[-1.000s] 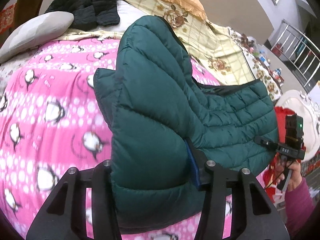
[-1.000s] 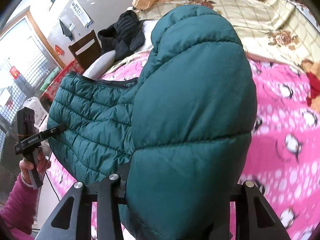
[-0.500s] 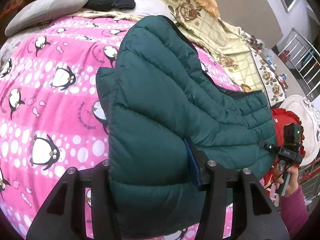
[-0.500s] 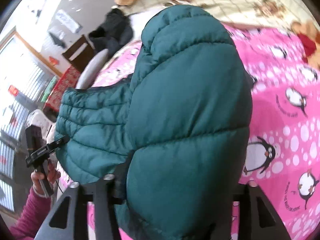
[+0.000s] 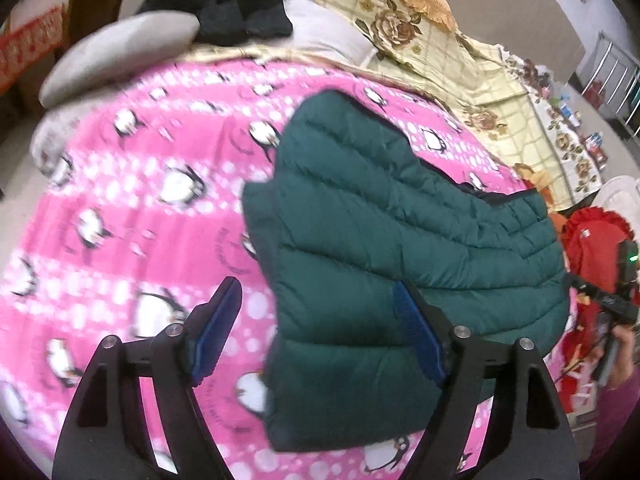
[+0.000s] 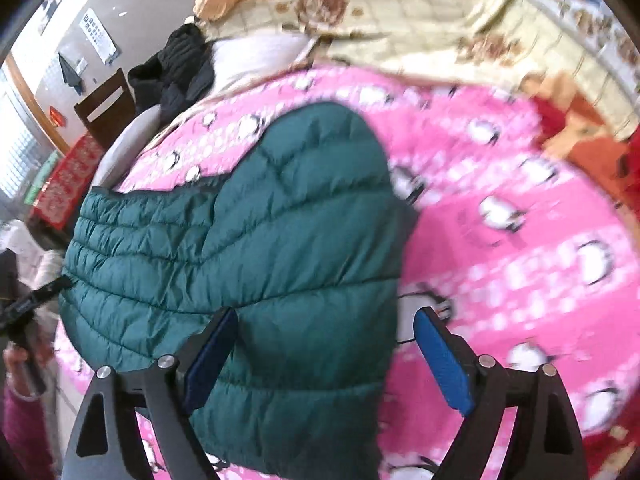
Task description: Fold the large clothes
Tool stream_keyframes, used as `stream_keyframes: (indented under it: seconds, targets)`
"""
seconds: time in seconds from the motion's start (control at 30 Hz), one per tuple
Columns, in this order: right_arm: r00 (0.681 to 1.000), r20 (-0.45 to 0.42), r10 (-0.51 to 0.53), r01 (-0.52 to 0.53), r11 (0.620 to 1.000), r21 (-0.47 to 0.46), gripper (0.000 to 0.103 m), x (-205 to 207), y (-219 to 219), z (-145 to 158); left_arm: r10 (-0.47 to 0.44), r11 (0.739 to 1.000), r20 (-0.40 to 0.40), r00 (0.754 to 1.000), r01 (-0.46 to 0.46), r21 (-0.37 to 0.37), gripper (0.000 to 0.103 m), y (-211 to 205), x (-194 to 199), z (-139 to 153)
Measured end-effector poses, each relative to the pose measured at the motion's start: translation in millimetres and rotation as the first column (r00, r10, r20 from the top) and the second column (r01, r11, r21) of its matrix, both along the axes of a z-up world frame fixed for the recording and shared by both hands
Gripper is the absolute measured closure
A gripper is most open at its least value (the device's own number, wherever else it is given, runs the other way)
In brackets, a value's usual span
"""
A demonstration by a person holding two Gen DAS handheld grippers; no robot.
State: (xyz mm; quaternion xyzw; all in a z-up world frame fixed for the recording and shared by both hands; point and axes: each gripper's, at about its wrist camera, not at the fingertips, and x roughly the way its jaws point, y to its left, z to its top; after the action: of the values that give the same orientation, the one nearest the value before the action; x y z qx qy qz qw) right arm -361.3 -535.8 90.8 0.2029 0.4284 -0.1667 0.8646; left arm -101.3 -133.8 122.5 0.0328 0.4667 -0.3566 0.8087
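Motion blur smears the pink penguin blanket [image 5: 132, 208] on the bed. The quilted green jacket [image 5: 384, 248], folded over, lies on it, its near edge cut off behind both grippers. Left gripper [image 5: 320, 336] and right gripper [image 6: 332, 356] are spread wide, gripping nothing.

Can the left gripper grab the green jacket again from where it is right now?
Probably yes: the left gripper is open, the green jacket already lies partly between its fingers, and nothing blocks it.

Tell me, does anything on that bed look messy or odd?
Only mildly: the dark green quilted puffer jacket lies folded but askew on the pink penguin-print blanket, and a black padded garment sits heaped by the pillows.
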Motion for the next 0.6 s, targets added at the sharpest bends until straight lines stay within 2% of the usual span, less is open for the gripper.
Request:
stream_keyframes:
  seconds: [0.07,0.13,0.27,0.33,0.4,0.6]
  targets:
    - [1.000,0.002,-0.013,0.013,0.996,-0.088,0.015,-5,7,21,-0.003,1.000,0.042,0.999,0.003,0.008,0.024,1,-6,14]
    - [0.999,0.041,-0.005,0.010,0.991,-0.130,0.015,-7,17,40,-0.002,1.000,0.099,0.995,0.001,0.008,0.024,1,-13,33]
    - [0.996,0.018,0.092,-0.088,0.984,-0.154,0.017,16,47,53,-0.025,1.000,0.148,0.989,0.027,-0.010,0.024,-11,-22,51]
    - [0.991,-0.007,0.134,-0.133,0.973,-0.186,0.021,35,63,48,-0.016,1.000,0.165,0.986,0.017,0.000,0.024,-27,-24,48]
    - [0.987,-0.033,0.156,-0.159,0.971,-0.179,0.027,51,72,37,-0.017,1.000,0.167,0.986,0.015,0.009,0.024,-41,-23,40]
    - [0.988,-0.108,0.111,-0.134,0.964,-0.229,0.028,90,68,-9,-0.015,0.992,0.184,0.983,-0.009,0.127,0.024,-83,-4,-6]
